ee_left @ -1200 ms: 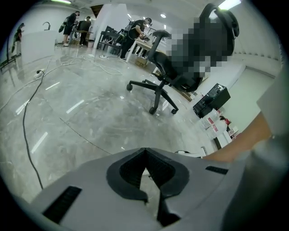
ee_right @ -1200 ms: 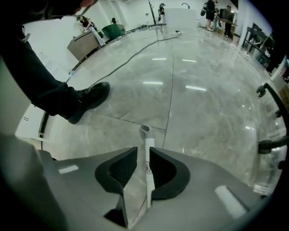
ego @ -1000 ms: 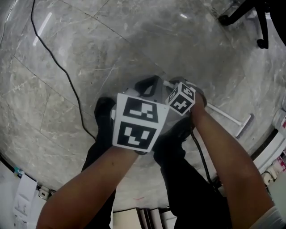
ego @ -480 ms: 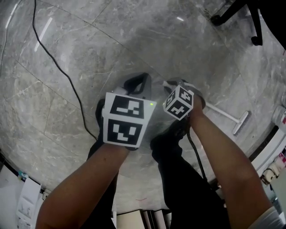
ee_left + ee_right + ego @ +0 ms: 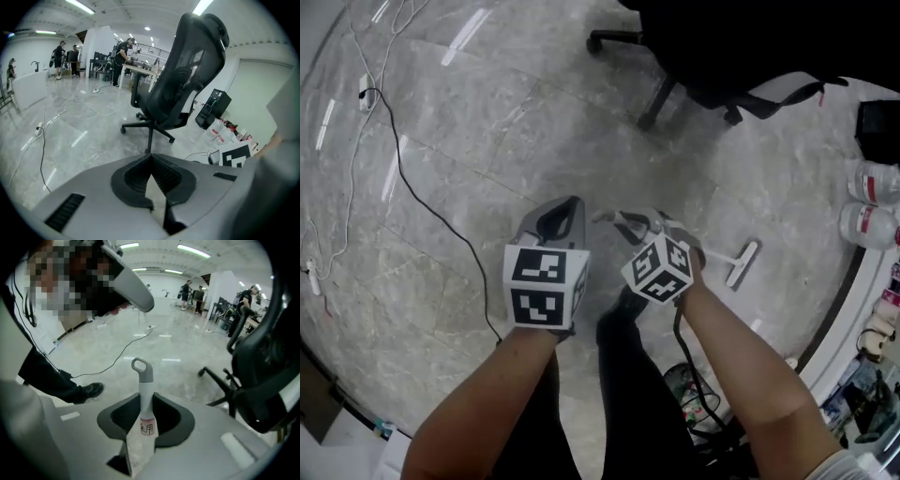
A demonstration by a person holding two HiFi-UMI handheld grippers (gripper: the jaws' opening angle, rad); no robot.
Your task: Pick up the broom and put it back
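Over a grey marble floor (image 5: 469, 187), with a chair (image 5: 180, 79) ahead, the right gripper (image 5: 630, 221) is clamped on the broom (image 5: 146, 399) by its white handle, the looped end poking out past its jaws, while the left gripper (image 5: 565, 206) just beside it is closed on nothing.

- An office chair (image 5: 712, 66) and bottles (image 5: 870, 202) come into the head view.
- The left gripper (image 5: 567, 208) and right gripper (image 5: 639, 223) move apart.
- The broom (image 5: 742, 263) head shows nearer the right gripper.
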